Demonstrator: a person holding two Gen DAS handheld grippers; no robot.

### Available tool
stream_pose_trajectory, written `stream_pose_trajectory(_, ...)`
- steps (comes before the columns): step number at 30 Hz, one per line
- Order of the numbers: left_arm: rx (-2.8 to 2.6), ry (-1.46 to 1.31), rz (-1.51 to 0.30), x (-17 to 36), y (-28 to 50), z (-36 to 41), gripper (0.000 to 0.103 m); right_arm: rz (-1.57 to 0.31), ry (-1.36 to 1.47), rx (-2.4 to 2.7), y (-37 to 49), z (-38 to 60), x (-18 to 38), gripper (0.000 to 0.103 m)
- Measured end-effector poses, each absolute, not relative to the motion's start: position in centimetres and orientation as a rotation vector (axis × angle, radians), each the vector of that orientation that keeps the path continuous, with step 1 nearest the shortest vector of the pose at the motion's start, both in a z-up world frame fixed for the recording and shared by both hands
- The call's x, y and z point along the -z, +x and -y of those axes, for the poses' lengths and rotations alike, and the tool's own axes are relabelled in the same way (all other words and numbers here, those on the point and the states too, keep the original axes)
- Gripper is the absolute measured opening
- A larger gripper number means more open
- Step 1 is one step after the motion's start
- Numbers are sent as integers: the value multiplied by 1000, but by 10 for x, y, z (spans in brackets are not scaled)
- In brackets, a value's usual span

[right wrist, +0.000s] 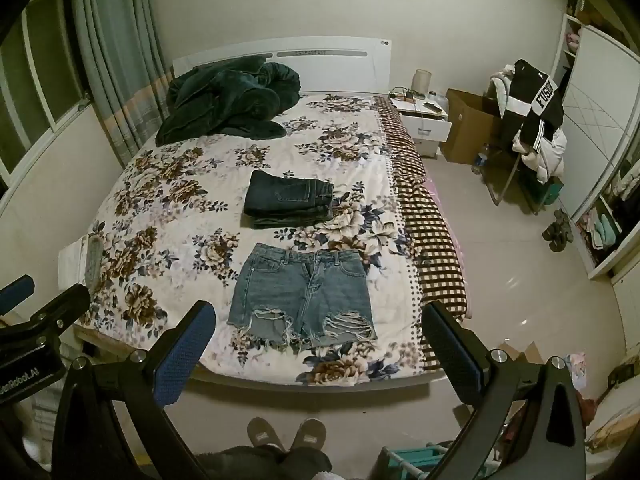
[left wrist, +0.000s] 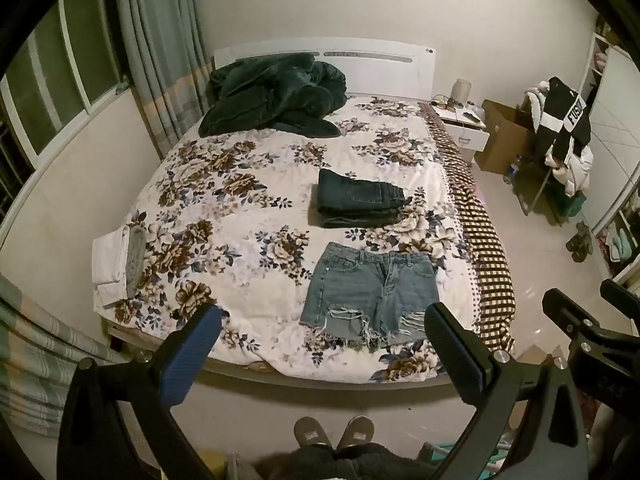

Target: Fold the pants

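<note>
Light blue frayed denim shorts lie flat near the foot of the bed, waistband away from me; they also show in the right wrist view. A folded stack of dark jeans lies just beyond them, also in the right wrist view. My left gripper is open and empty, held above the foot of the bed short of the shorts. My right gripper is open and empty at the same distance. Each gripper shows at the edge of the other's view.
The bed has a floral cover and a checked blanket down its right side. A dark green blanket is heaped at the headboard. White and grey folded cloth lies at the left edge. A nightstand, box and clothes-laden chair stand right.
</note>
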State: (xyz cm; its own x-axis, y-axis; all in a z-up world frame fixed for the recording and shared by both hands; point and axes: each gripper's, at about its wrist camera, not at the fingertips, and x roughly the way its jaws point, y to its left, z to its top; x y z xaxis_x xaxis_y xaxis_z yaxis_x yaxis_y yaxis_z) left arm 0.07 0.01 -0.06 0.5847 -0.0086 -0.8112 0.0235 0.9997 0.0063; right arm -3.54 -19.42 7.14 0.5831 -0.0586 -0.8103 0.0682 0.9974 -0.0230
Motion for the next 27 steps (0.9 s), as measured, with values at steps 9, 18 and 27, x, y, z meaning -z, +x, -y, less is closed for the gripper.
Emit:
stream_pose_trajectory(9, 16, 16, -942, 0, 0, 0, 103, -946, 10, 72, -35, 194, -71, 103)
stream_pose_trajectory(18, 16, 16, -941, 0, 0, 0, 103, -947, 11, 70, -35, 194, -71, 103)
stream_pose_trajectory(27, 17, 16, -938, 0, 0, 0, 103, -948, 11, 68, -42, 185, -73, 103)
